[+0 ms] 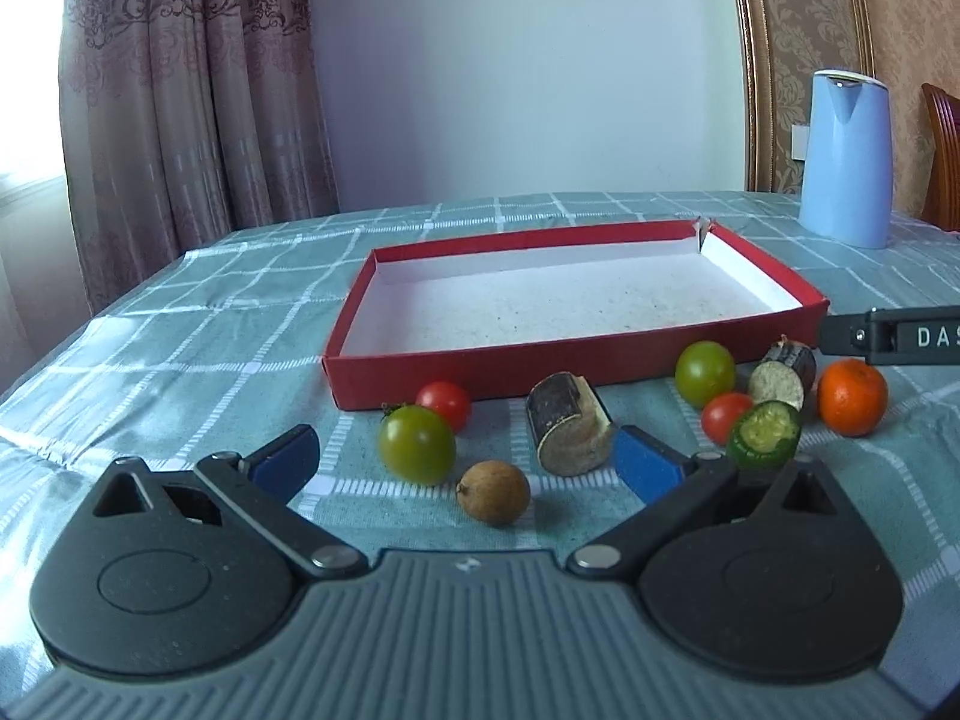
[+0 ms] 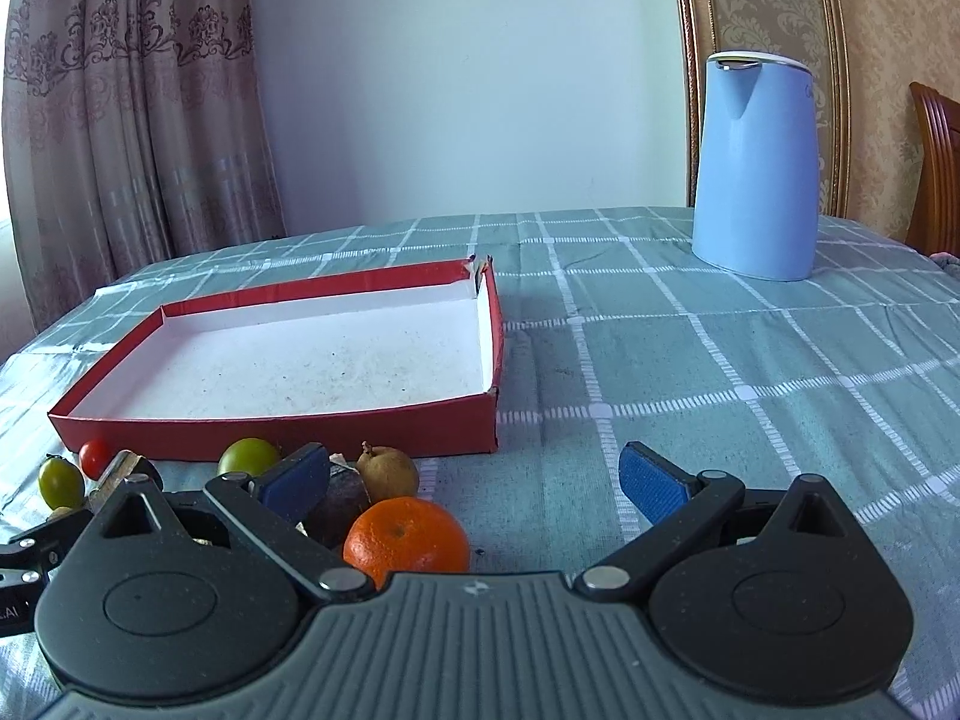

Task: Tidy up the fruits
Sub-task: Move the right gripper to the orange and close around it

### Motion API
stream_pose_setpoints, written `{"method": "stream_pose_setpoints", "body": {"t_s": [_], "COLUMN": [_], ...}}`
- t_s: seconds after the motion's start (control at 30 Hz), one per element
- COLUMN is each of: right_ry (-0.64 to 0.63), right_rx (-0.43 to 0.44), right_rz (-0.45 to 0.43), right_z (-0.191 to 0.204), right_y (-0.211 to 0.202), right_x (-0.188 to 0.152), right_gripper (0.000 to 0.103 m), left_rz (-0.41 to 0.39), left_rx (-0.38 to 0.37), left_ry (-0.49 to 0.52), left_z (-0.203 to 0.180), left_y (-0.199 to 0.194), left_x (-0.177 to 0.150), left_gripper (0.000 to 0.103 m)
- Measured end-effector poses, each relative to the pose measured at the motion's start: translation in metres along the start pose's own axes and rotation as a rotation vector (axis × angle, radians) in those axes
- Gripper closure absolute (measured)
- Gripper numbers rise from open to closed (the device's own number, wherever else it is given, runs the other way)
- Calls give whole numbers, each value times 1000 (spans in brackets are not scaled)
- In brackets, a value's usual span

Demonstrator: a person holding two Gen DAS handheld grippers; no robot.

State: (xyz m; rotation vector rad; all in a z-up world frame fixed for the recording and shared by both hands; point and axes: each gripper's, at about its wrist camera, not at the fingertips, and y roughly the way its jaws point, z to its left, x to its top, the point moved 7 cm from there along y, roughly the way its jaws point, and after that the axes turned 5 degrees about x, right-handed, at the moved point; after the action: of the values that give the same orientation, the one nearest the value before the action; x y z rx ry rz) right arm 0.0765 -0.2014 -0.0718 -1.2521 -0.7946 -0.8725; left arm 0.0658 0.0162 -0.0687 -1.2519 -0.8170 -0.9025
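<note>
A shallow red box (image 1: 576, 360) (image 2: 384, 429) with a white inside lies on the checked cloth, nothing in it. In front of it are scattered a green tomato (image 1: 417, 445), a red tomato (image 1: 445, 403), a brown longan (image 1: 493, 492), a dark cut stalk piece (image 1: 567, 432), a second green tomato (image 1: 705, 373), a second red tomato (image 1: 725, 417), a cucumber slice (image 1: 765, 435), another cut stalk piece (image 1: 783, 378) and an orange (image 1: 852, 397) (image 2: 407, 540). My left gripper (image 1: 468, 461) is open around the longan and green tomato. My right gripper (image 2: 474, 480) is open, the orange just inside its left finger.
A tall blue kettle (image 1: 846, 159) (image 2: 755, 165) stands at the table's far right. Curtains hang at the left, a wooden chair (image 2: 933, 168) at the far right. The right gripper's body (image 1: 900, 337) juts in beside the box's right corner.
</note>
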Motion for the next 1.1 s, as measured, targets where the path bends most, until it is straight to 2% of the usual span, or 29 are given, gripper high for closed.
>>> {"method": "stream_pose_setpoints", "body": {"t_s": [0.2,0.8,0.9,1.1], "right_ry": [-16,-34,-33,-158], "right_rx": [-5,-10,-1,18], "right_rz": [9,16,9,-15], "right_z": [2,3,2,-9], "right_y": [2,1,-8,-47], "right_x": [-1,-2,-3,-25], "right_gripper": [0,0,0,0], "left_rz": [21,79,88,102], "left_rx": [-14,-63,-70,-89], "left_ry": [12,-53,-70,-99], "left_z": [-3,6,9,12], "left_y": [2,12,13,15], "left_x": [-2,-5,-6,-6], "left_gripper": [0,0,0,0]}}
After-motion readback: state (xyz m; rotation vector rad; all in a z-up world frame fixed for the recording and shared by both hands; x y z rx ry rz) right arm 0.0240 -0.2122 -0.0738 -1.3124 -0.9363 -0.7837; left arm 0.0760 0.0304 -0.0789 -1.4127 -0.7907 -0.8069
